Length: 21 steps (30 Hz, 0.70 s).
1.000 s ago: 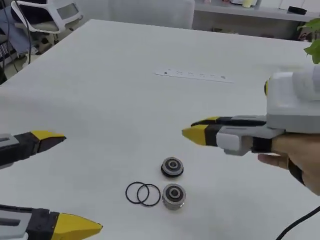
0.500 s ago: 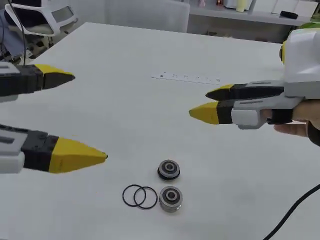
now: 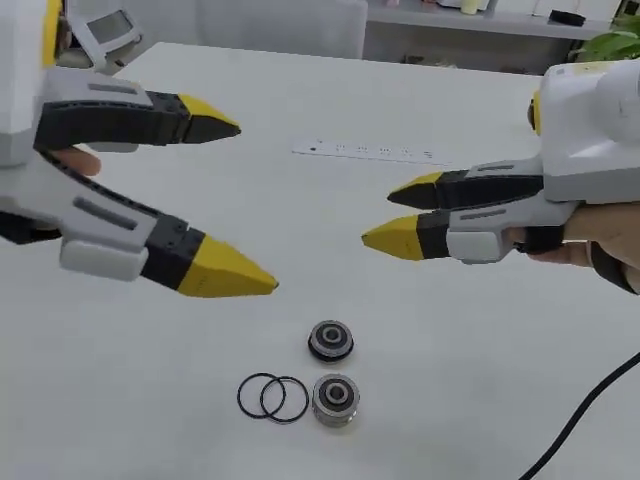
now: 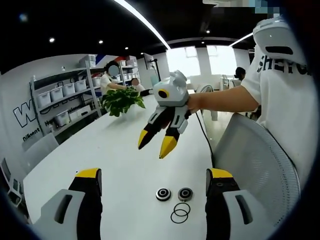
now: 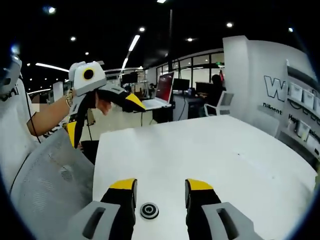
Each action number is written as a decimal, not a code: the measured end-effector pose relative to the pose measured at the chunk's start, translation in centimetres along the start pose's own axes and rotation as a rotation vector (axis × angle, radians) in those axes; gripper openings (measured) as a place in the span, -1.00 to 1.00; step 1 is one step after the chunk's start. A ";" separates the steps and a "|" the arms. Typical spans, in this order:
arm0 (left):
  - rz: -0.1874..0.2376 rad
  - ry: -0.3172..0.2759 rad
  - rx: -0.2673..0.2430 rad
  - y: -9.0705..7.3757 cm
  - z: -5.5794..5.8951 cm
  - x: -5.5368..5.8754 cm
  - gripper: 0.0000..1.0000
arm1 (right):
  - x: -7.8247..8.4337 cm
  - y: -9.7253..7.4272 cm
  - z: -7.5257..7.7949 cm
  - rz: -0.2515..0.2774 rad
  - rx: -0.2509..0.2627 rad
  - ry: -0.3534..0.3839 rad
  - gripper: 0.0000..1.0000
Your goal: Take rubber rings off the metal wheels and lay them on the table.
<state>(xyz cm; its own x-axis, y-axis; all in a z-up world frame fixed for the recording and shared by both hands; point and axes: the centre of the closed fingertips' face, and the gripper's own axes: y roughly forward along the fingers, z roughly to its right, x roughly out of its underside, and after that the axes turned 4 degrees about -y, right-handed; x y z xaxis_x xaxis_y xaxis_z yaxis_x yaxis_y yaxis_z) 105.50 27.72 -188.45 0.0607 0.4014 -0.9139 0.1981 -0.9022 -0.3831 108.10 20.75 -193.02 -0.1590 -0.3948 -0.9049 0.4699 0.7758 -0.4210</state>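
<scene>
Two metal wheels lie on the white table (image 3: 300, 200). The farther wheel (image 3: 331, 340) (image 4: 163, 194) (image 5: 149, 210) has a dark rubber rim. The nearer wheel (image 3: 335, 398) (image 4: 185, 193) looks bare silver. Beside it, two thin black rubber rings (image 3: 272, 397) (image 4: 180, 212) overlap flat on the table. My left gripper (image 3: 255, 207) (image 4: 154, 175) (image 5: 105, 120) hovers above and left of the wheels, jaws wide open and empty. Facing it from the right, my right gripper (image 3: 378, 219) (image 5: 161, 185) (image 4: 153, 148) is held above the table, open by a smaller gap, with nothing in it.
A flat white strip (image 3: 365, 152) lies on the table beyond the grippers. A black cable (image 3: 580, 420) trails off the front right. A green plant (image 3: 612, 45) stands at the far right, and office chairs and shelves (image 4: 60, 100) ring the table.
The left gripper has risen from the front left edge and moved in toward the middle, above the wheels. The right gripper stays about where it was. Wheels and rings lie as before.
</scene>
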 end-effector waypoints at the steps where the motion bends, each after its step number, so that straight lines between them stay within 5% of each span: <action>1: 0.003 -0.003 0.006 0.5 -0.3 0.1 0.66 | 0.2 0.1 0.1 0.004 -0.005 -0.001 -0.29; 8: -0.008 -0.018 0.017 3.3 -1.5 1.2 0.45 | 0.9 1.5 0.3 0.062 -0.037 0.074 -0.34; 13: 0.021 -0.051 0.014 5.0 -2.0 1.7 0.35 | 2.9 2.4 0.3 0.052 -0.040 0.104 -0.35; 18: -0.024 -0.032 -0.036 6.5 -2.1 4.9 0.21 | 6.0 3.2 0.5 0.012 -0.006 0.129 -0.30; 21: -0.001 -0.082 -0.031 7.0 -1.7 6.1 0.18 | 7.6 3.5 -0.2 -0.022 -0.026 0.133 -0.33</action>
<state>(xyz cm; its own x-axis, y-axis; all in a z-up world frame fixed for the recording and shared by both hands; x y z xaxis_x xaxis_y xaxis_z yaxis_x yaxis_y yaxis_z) 108.92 24.08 -196.50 -0.0199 0.3863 -0.9221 0.2280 -0.8963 -0.3804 108.36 20.62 -201.41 -0.2832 -0.3447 -0.8950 0.4431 0.7806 -0.4408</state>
